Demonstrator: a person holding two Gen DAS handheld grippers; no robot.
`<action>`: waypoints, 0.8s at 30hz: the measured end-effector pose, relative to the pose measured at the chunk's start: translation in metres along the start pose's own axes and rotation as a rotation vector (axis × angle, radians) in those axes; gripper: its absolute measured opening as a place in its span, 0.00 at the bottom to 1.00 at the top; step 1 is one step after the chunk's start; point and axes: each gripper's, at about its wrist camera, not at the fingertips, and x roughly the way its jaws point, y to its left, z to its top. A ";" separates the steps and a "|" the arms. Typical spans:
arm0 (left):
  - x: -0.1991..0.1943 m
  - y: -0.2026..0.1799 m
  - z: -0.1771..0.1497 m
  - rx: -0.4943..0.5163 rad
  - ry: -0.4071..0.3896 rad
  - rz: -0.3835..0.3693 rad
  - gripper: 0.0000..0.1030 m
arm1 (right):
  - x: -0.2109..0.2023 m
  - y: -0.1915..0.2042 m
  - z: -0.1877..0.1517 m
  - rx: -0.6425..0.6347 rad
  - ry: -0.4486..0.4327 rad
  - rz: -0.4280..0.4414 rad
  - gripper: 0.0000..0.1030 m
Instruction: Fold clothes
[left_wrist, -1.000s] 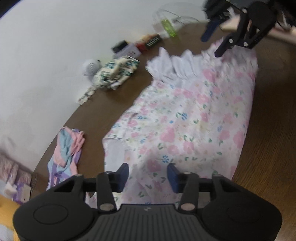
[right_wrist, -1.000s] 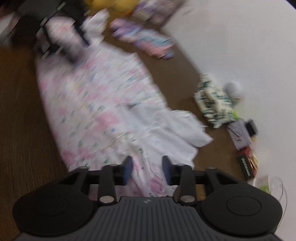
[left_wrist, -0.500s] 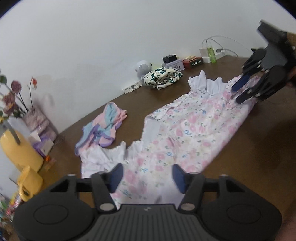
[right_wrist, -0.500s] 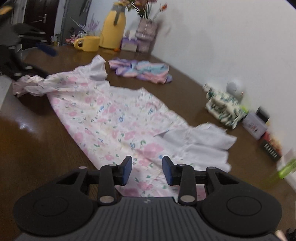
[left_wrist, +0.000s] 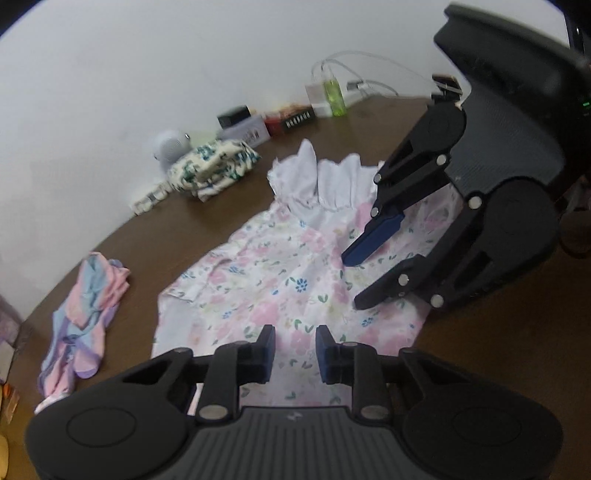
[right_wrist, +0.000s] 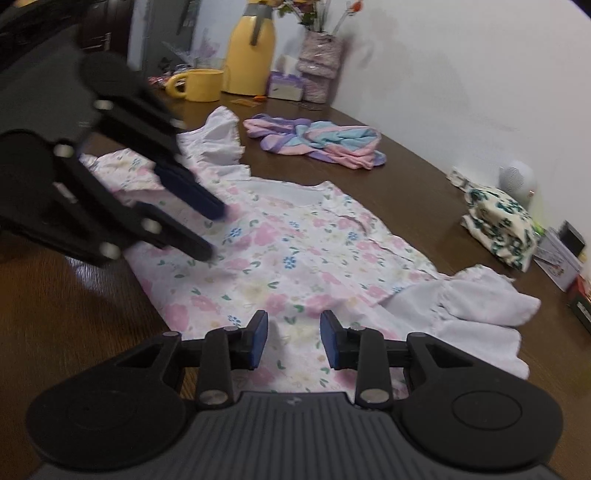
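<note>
The floral dress (left_wrist: 280, 280) lies spread mid-frame on the brown surface (left_wrist: 498, 350): light, limp, probably slippery; best pinched at hem corners. Left gripper (left_wrist: 294, 349) has just narrowed, right gripper (right_wrist: 293, 341) slightly; both gape empty.

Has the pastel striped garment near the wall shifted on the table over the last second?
Cannot tell for certain, likely no. The pastel striped garment lies crumpled beside the floral dress as before; only the moving cameras change its apparent place.
</note>
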 end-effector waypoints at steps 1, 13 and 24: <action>0.004 0.002 -0.001 -0.005 0.007 -0.010 0.22 | 0.002 -0.001 -0.001 -0.008 -0.001 0.012 0.30; 0.015 0.014 -0.017 -0.098 0.032 0.008 0.23 | -0.004 -0.053 -0.027 0.052 -0.026 0.006 0.31; 0.010 0.014 -0.023 -0.139 0.020 0.015 0.23 | -0.043 -0.090 -0.083 0.165 -0.045 -0.131 0.36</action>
